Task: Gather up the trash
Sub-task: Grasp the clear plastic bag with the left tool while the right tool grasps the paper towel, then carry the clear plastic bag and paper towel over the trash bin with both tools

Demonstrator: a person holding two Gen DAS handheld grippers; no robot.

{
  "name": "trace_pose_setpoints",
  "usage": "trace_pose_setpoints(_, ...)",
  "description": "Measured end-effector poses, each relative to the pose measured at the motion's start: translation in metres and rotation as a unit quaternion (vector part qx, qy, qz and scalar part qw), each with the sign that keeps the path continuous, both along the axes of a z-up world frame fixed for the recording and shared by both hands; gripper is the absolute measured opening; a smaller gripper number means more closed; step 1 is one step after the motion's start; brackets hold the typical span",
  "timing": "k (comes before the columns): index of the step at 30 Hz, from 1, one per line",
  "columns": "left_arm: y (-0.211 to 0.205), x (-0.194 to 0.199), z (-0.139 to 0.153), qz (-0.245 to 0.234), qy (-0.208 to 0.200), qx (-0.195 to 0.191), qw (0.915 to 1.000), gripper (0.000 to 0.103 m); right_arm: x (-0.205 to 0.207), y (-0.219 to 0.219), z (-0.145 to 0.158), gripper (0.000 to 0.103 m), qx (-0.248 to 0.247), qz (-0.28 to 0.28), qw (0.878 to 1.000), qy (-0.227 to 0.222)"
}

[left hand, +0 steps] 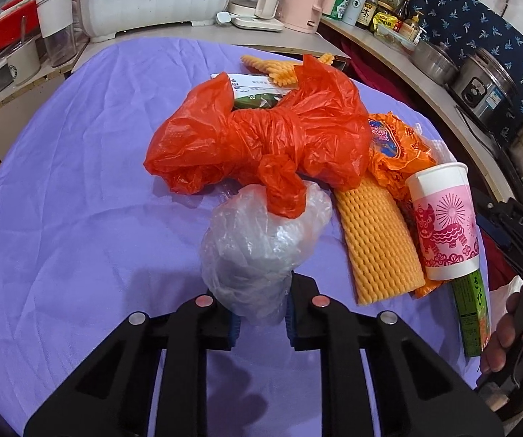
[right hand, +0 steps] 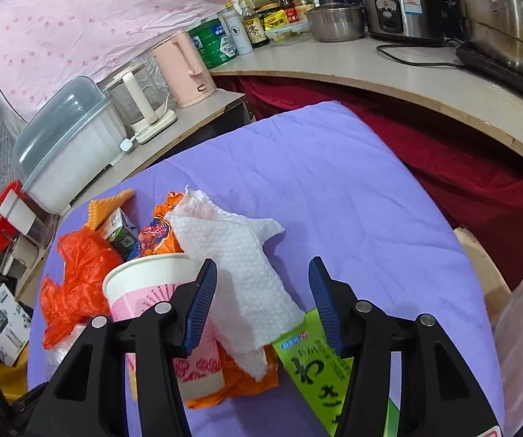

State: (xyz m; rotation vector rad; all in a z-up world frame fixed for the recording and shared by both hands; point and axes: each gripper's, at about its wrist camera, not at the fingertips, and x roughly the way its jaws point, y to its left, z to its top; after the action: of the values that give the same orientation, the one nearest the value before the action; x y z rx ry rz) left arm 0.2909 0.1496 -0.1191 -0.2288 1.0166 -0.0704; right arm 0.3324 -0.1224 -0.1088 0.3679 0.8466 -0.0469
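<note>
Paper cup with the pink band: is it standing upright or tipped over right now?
Upright. The paper cup stands on its base on the purple cloth, open rim up; the right wrist view looks down on that rim.

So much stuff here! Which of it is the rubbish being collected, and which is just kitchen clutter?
Rubbish on the purple cloth:
- clear plastic bag, pinched in the left fingers
- red plastic bag
- yellow foam net
- paper cup
- paper towel
- green box

Just lying about:
- pink kettle
- rice cooker
- sauce bottles
</note>
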Motion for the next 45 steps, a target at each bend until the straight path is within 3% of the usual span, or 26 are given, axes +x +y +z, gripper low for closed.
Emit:
trace_pose_setpoints(8,-0.009,0.001,0.003,-0.004,0.001,0.0,1.0,0.015,0.01,0.005,-0.013,0.008,-0.001,0.019,1.0,0.014)
trace_pose_setpoints(10,-0.01,0.0,0.005,-0.005,0.001,-0.003,1.0,0.015,0.005,0.003,-0.009,0.005,0.005,0.017,1.0,0.005)
trace_pose_setpoints(31,-0.034,-0.062,0.085,-0.037,-0.068,-0.028,0.9966,0.014,-0.092,-0.028,0.113,0.003,-0.004,-0.012,0.993,-0.117)
trace_pose_setpoints(45,-0.111,-0.12,0.139,-0.118,-0.124,-0.026,0.9849,0.014,-0.179,-0.086,0.15,0.003,-0.004,-0.071,0.985,-0.155)
